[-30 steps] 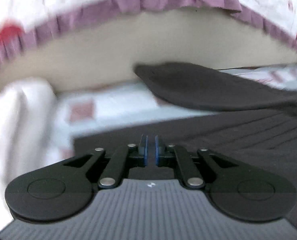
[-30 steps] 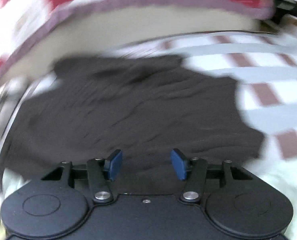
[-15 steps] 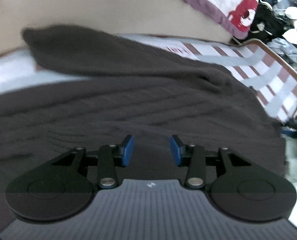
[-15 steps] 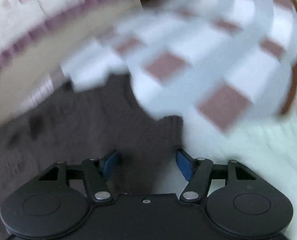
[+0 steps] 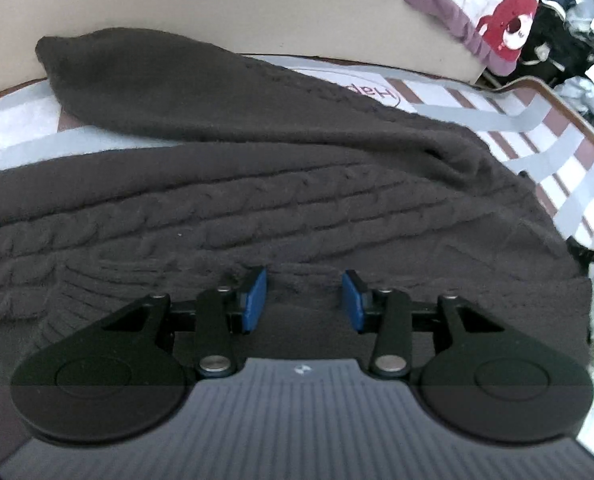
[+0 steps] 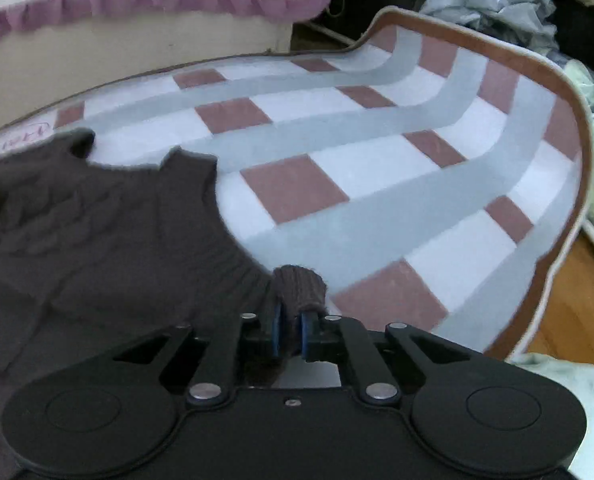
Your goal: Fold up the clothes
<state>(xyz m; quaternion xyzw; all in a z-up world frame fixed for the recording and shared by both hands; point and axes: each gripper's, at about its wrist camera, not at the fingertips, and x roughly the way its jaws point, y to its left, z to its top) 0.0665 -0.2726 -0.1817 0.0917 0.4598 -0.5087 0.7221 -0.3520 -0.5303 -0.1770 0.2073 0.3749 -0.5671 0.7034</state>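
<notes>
Sweater (image 5: 281, 216): dark brown cable-knit, spread flat on checked mat (image 6: 377, 168), one sleeve folded across body. Right gripper (image 6: 289, 330) jaws closing, pinching ribbed corner. Left gripper (image 5: 304, 298) jaws apart above knit, gripping nothing.

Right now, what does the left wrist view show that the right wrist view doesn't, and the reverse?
Only the left wrist view shows the left gripper, its jaws apart over the sweater's cable-knit body with nothing pinched, and a sleeve lying folded across the top.

Only the right wrist view shows the right gripper, jaws closing on a ribbed edge of the knit, plus bare wooden floor beyond the mat's corner.

Both share the dark brown sweater, the checked mat under it, and the frilled bed cover behind.
</notes>
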